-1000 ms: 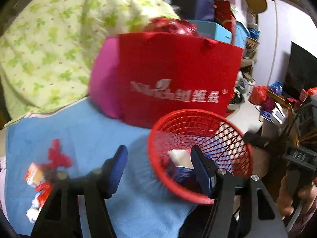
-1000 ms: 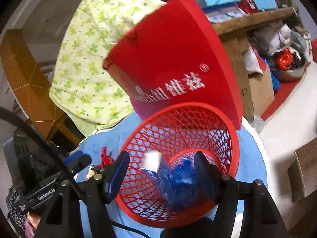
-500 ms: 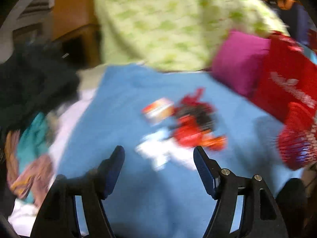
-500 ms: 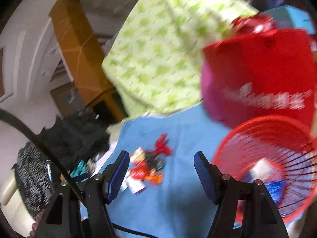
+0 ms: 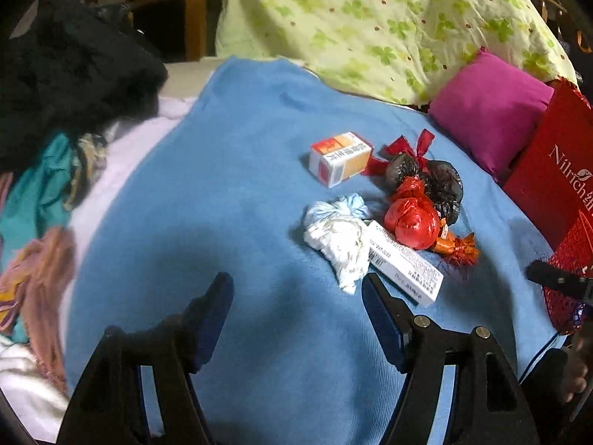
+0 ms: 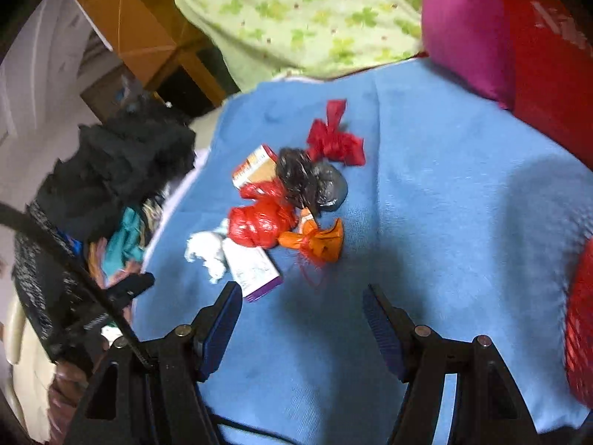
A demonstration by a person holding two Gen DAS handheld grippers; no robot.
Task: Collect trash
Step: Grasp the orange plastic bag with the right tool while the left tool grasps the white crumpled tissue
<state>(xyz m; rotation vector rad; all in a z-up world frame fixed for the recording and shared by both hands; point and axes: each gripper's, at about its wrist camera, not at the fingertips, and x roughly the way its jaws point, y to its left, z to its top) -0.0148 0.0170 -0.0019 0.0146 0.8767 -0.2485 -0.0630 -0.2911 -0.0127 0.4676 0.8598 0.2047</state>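
- Blue blanket carries the trash ahead of both grippers: 2 boxes, 1 orange box and 1 white box; 1 white tissue wad; 1 red bag; 1 black bag; 1 orange wrapper.
- Left gripper has just opened wider and holds nothing; right gripper is open, empty.
- Red mesh basket is to the right of the left gripper; 1 pink pillow and 1 red gift bag lie beyond.

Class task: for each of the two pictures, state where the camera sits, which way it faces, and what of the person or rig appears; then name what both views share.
Left wrist: on the left gripper, looking down at the trash pile on the blue blanket; its open jaws show, the right gripper at the right edge.
Right wrist: on the right gripper, facing the same pile; open jaws, left gripper at left.
Shared: white crumpled paper, red bag, red mesh basket.
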